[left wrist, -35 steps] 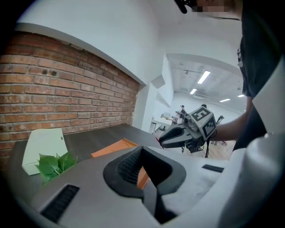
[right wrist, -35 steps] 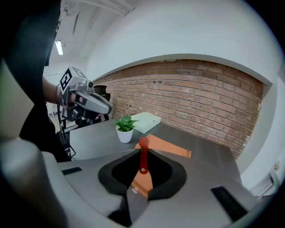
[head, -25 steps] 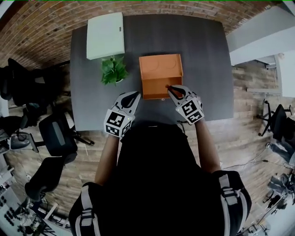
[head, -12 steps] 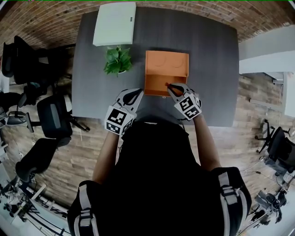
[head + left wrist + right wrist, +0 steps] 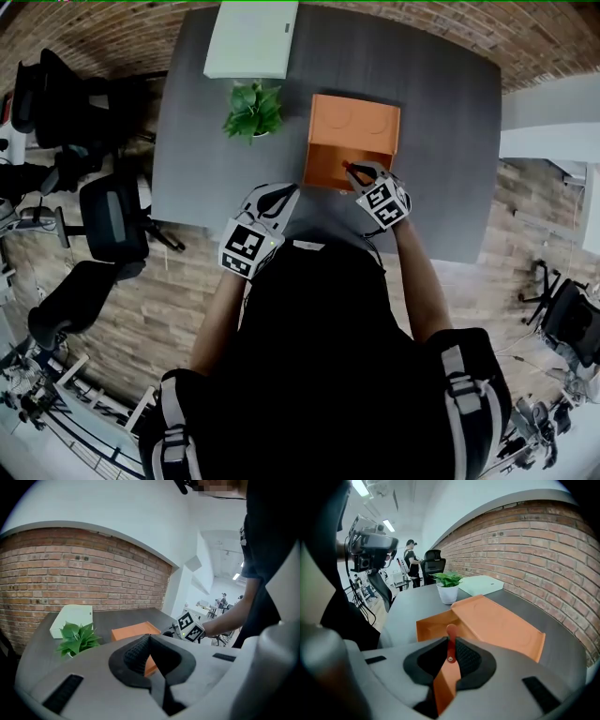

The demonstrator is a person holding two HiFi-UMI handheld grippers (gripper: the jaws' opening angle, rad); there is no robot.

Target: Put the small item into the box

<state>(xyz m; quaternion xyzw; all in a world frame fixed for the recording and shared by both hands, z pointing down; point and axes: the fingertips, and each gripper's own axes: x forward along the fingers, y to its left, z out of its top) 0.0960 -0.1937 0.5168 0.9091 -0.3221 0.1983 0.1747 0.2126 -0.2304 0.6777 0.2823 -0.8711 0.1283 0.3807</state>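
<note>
Two grippers: found both at the near side of a grey table (image 5: pixel 441 122). Found the right gripper (image 5: pixel 451 641) clenched on the small item (image 5: pixel 451 632), a thin orange-red piece with a rounded tip and a small rivet, pinched upright between the ribbed pads and poking out just past the jaw tips. Saw the orange box (image 5: pixel 435 623) directly ahead of those jaws and a little below, open, with its lid (image 5: pixel 501 625) laid back flat on the far side. From the head view, placed the jaw tips over the near part of the box. Could not tell any contact between item and box. Saw a plant (image 5: pixel 448 579) in a white pot (image 5: pixel 448 594) beyond the box, ahead and slightly left of the right jaws, and a flat white case (image 5: pixel 482 584) farther off.

Found the left gripper (image 5: pixel 149 644) closed on nothing, pads pressed together. Saw the box ahead of the left jaws, the plant ahead and to their left, and the marker cube (image 5: pixel 190 626) of the right gripper ahead and to their right. Noted office chairs (image 5: pixel 112 220) on the wooden floor (image 5: pixel 178 309), well off to the left of the left jaws.
</note>
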